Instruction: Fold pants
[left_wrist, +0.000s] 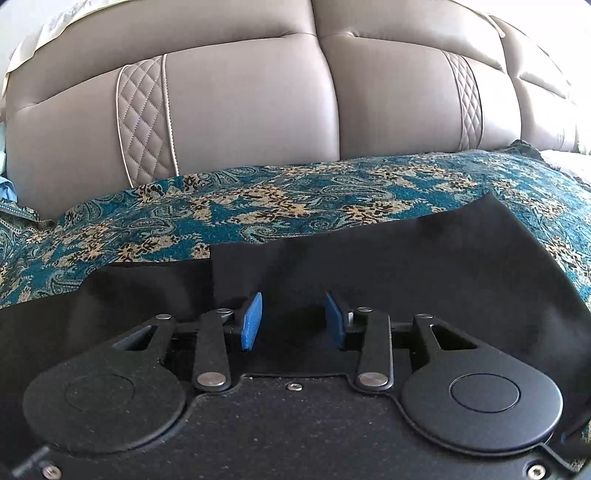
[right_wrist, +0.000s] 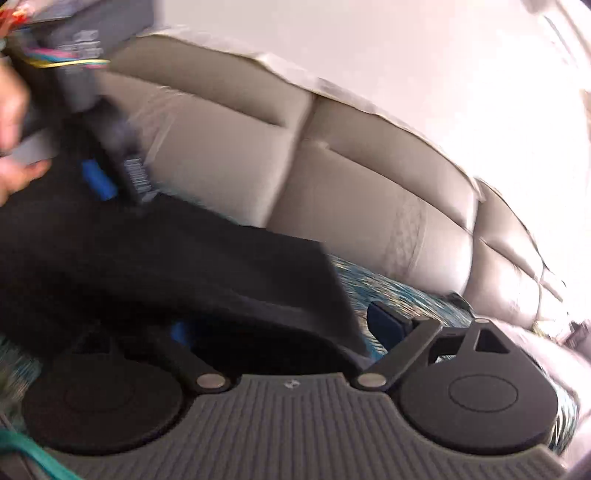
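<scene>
Left wrist view is showing the left gripper (left_wrist: 293, 319) hovering partly open over black pants (left_wrist: 424, 258), pads clamping nothing. Pants are lying on a patterned throw (left_wrist: 258, 199) near the sofa (left_wrist: 251, 110) back. Right gripper (right_wrist: 280, 325) is gaping wide, a pants edge lying loosely between its fingers (right_wrist: 384, 315).

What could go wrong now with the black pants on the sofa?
1. Both grippers look open: the left gripper has a gap between its blue pads with only loose cloth under it, and the right gripper stands wide. The black pants are free, so the fold might slip or bunch.
2. The patterned blue cover lies right under the pants, so closing jaws might pinch it too.
</scene>
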